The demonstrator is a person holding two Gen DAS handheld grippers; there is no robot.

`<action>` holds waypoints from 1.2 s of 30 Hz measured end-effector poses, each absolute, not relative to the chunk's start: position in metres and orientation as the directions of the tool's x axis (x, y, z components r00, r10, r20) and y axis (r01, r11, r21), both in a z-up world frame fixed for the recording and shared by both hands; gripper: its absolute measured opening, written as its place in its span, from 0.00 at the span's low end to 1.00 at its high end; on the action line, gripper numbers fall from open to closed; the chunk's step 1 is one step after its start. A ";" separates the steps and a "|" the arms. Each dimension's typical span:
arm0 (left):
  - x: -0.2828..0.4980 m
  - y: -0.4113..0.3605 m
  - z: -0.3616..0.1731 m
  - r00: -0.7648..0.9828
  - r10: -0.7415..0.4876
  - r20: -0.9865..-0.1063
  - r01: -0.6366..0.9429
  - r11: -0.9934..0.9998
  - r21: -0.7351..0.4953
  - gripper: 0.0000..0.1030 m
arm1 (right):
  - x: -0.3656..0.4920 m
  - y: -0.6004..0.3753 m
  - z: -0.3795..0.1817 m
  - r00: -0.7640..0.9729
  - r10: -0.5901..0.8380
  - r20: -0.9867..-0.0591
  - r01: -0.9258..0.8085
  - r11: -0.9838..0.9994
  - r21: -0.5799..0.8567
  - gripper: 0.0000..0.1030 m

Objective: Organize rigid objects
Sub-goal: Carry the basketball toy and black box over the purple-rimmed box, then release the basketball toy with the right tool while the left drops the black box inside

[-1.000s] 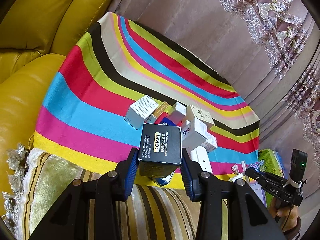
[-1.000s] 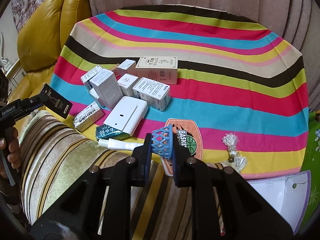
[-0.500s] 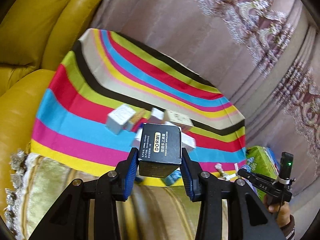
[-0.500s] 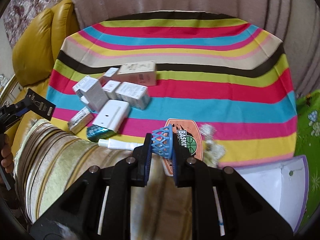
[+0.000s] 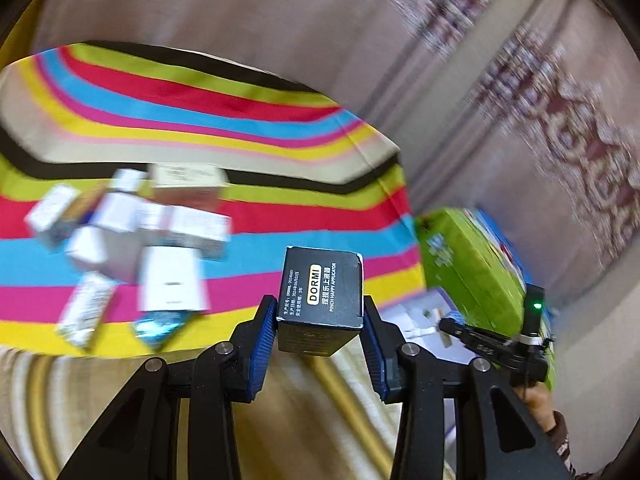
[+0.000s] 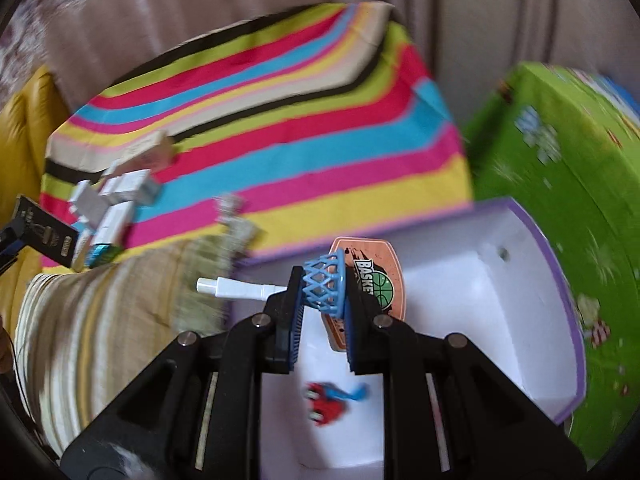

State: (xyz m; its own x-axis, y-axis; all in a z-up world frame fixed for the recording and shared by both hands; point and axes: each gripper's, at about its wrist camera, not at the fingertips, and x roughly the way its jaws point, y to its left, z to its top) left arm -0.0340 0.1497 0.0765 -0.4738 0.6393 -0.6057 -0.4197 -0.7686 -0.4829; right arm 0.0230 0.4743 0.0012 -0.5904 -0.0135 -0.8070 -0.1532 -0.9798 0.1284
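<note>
The far and right stretches of the striped cloth (image 5: 248, 112) lie bare, giving a claw open passage there. A blurred cluster of white boxes (image 5: 132, 240) crowds its near-left part. The open white box (image 6: 472, 304) has mostly bare floor; a small red toy car (image 6: 326, 402) sits at its near end. The green box lid (image 6: 560, 184) walls off the right side.

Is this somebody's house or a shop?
Probably a living room at home: a yellow leather sofa, long curtains behind, and a bright striped cloth spread out with little boxes on it.
</note>
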 end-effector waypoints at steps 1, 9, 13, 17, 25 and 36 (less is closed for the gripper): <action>-0.034 0.168 0.076 -0.449 0.651 -0.612 -0.448 -0.757 -0.476 0.41 | 0.027 0.484 -0.004 -0.584 0.008 -0.812 -0.176 -0.977 0.117 0.20; -0.032 0.268 0.058 -0.296 0.680 -0.671 -0.552 -0.695 -0.461 0.41 | 0.047 0.552 -0.038 -0.525 0.095 -0.846 -0.302 -0.950 0.081 0.20; -0.030 0.311 0.045 -0.228 0.677 -0.700 -0.590 -0.668 -0.454 0.41 | 0.048 0.574 -0.049 -0.499 0.138 -0.856 -0.357 -0.932 0.058 0.20; -0.031 0.338 0.032 -0.181 0.674 -0.716 -0.600 -0.653 -0.462 0.41 | 0.048 0.588 -0.056 -0.481 0.171 -0.860 -0.387 -0.922 0.034 0.20; -0.047 0.367 0.018 -0.165 0.656 -0.736 -0.600 -0.659 -0.453 0.56 | 0.040 0.602 -0.071 -0.430 0.192 -0.882 -0.401 -0.916 -0.004 0.35; -0.048 0.329 0.020 -0.187 0.674 -0.715 -0.570 -0.667 -0.480 0.57 | 0.053 0.520 -0.061 -0.437 0.111 -0.893 0.067 -0.986 -0.156 0.66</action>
